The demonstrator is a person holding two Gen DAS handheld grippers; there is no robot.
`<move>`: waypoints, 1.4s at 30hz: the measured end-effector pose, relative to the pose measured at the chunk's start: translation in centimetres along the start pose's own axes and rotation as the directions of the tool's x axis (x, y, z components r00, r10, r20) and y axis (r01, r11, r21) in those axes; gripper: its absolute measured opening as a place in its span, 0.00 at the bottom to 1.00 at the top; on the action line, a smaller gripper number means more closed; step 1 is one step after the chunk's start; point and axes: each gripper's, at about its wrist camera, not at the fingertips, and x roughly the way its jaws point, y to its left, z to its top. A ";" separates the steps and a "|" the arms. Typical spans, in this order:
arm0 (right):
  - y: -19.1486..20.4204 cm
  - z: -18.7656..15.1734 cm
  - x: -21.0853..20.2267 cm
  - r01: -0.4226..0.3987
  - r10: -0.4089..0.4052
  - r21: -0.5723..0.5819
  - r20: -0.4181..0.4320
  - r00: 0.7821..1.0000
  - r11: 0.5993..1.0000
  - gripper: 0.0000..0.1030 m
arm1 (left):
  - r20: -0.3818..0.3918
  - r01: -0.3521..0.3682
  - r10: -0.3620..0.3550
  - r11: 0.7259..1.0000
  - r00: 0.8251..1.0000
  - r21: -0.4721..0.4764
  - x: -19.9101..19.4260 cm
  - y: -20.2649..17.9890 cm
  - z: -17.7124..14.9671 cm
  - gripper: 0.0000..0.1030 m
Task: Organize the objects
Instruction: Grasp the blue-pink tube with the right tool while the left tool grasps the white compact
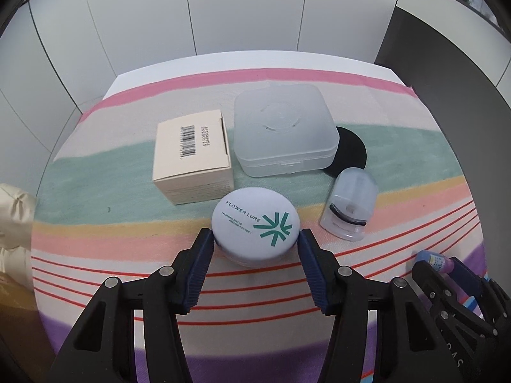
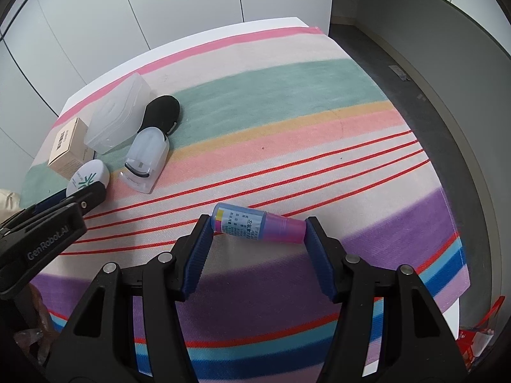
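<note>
The round powder compact (image 1: 255, 221) is gripped between the fingers of the left gripper (image 1: 255, 239), near the counter's (image 1: 127, 78) left edge. The small blue-and-pink bottle (image 2: 257, 226) is clamped lengthwise by the right gripper (image 2: 257, 228), lying toward the near edge on the striped cloth (image 2: 287, 111). Only the left wrist view shows the compact's lettering and the barcode on the one cardboard box (image 1: 193, 156); only the right wrist view shows the bottle's whole label. One clear lidded case (image 1: 284, 127), one black pad (image 1: 349, 150) and one capped eyelash curler (image 1: 349, 204) are counted toward the far left corner.
</note>
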 end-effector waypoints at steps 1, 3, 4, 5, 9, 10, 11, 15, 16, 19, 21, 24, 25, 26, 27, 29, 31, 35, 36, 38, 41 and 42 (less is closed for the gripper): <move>0.0 0.0 -0.1 -0.002 0.002 0.000 0.001 1.000 1.000 0.59 | 0.003 0.000 0.000 1.000 1.000 0.002 -0.3 0.0 0.0 0.54; 0.0 0.2 -0.6 -0.003 0.003 -0.011 0.010 1.000 1.000 0.59 | 0.007 0.000 0.000 1.000 1.000 0.004 -0.8 0.1 0.0 0.54; 0.0 0.3 -0.8 0.000 0.000 -0.020 0.016 1.000 1.000 0.59 | 0.008 0.001 -0.001 1.000 1.000 0.005 -1.1 0.1 0.1 0.53; 0.0 0.4 -1.1 0.003 -0.002 -0.030 0.022 1.000 1.000 0.59 | 0.009 0.003 -0.003 1.000 1.000 0.005 -1.4 0.2 0.1 0.53; 0.0 0.6 -2.6 -0.002 0.004 -0.057 0.038 0.999 0.998 0.59 | 0.000 0.005 -0.005 1.000 1.000 0.015 -2.6 0.0 0.2 0.50; 0.0 0.7 -3.0 -0.002 0.005 -0.067 0.041 0.999 0.998 0.59 | -0.007 0.017 -0.017 1.000 1.000 0.021 -3.1 0.0 0.1 0.38; 0.0 0.7 -3.4 -0.004 0.007 -0.073 0.044 0.999 0.997 0.59 | -0.014 0.034 -0.034 0.999 0.999 0.029 -3.4 -0.1 0.0 0.05; -0.1 0.9 -4.6 -0.018 0.022 -0.086 0.041 0.999 0.996 0.59 | -0.023 -0.011 0.013 0.998 1.000 0.056 -4.5 -0.3 -0.5 0.09; -0.1 0.8 -4.7 -0.018 0.021 -0.089 0.038 0.999 0.996 0.59 | -0.026 -0.026 0.028 0.998 0.999 0.056 -4.4 -0.3 -0.6 0.09; 0.1 0.5 -4.7 -0.020 0.023 -0.095 0.026 0.999 0.995 0.59 | -0.059 -0.045 0.047 0.999 0.997 0.025 -3.6 0.6 -1.0 0.43; 0.2 0.1 -4.3 -0.027 0.028 -0.102 0.007 1.000 0.994 0.59 | -0.064 -0.081 0.081 0.997 0.995 0.016 -3.0 1.5 -1.3 0.76; 0.3 -0.5 -3.8 -0.040 0.038 -0.109 -0.023 0.999 0.993 0.59 | -0.044 -0.071 0.071 0.997 0.997 0.007 -2.5 2.7 -1.7 0.77; 0.4 -0.5 -3.4 -0.042 0.040 -0.113 -0.027 0.999 0.993 0.59 | -0.045 -0.056 0.057 0.998 0.997 0.008 -2.2 3.0 -1.8 0.78; 0.5 -0.6 -3.3 -0.043 0.040 -0.119 -0.030 0.999 0.992 0.59 | -0.047 -0.048 0.048 0.999 0.998 0.010 -1.9 3.2 -1.8 0.80; 0.6 -0.7 -3.1 -0.044 0.041 -0.123 -0.033 0.999 0.991 0.59 | -0.049 -0.042 0.043 0.999 0.998 0.015 -1.6 3.4 -1.9 0.82; 0.6 -0.6 -2.6 -0.052 0.047 -0.126 -0.040 0.998 0.991 0.59 | -0.044 -0.034 0.035 0.999 0.998 0.026 -1.0 3.3 -1.8 0.82; 0.7 -0.5 -2.2 -0.056 0.051 -0.127 -0.047 0.998 0.990 0.59 | -0.040 -0.019 0.020 0.999 0.999 0.036 -0.5 3.1 -1.8 0.82; 0.6 -0.5 -1.3 -0.061 0.054 -0.126 -0.062 0.997 0.990 0.59 | -0.012 -0.019 0.020 0.997 1.000 0.069 0.4 2.1 -1.5 0.58; 0.6 -0.5 -1.2 -0.062 0.055 -0.125 -0.066 0.996 0.990 0.59 | -0.006 -0.020 0.021 0.997 1.000 0.079 0.5 1.8 -1.5 0.57; 0.6 -0.5 -0.9 -0.063 0.055 -0.125 -0.068 0.996 0.990 0.59 | 0.010 -0.038 0.037 0.995 0.999 0.097 0.6 1.3 -1.5 0.56; 0.6 -0.5 -0.9 -0.064 0.056 -0.123 -0.067 0.996 0.990 0.59 | 0.012 -0.045 0.044 0.994 0.999 0.096 0.5 1.1 -1.6 0.56; 0.6 -0.4 -0.9 -0.065 0.058 -0.120 -0.067 0.996 0.991 0.59 | 0.013 -0.042 0.041 0.994 0.999 0.096 0.2 1.1 -1.7 0.56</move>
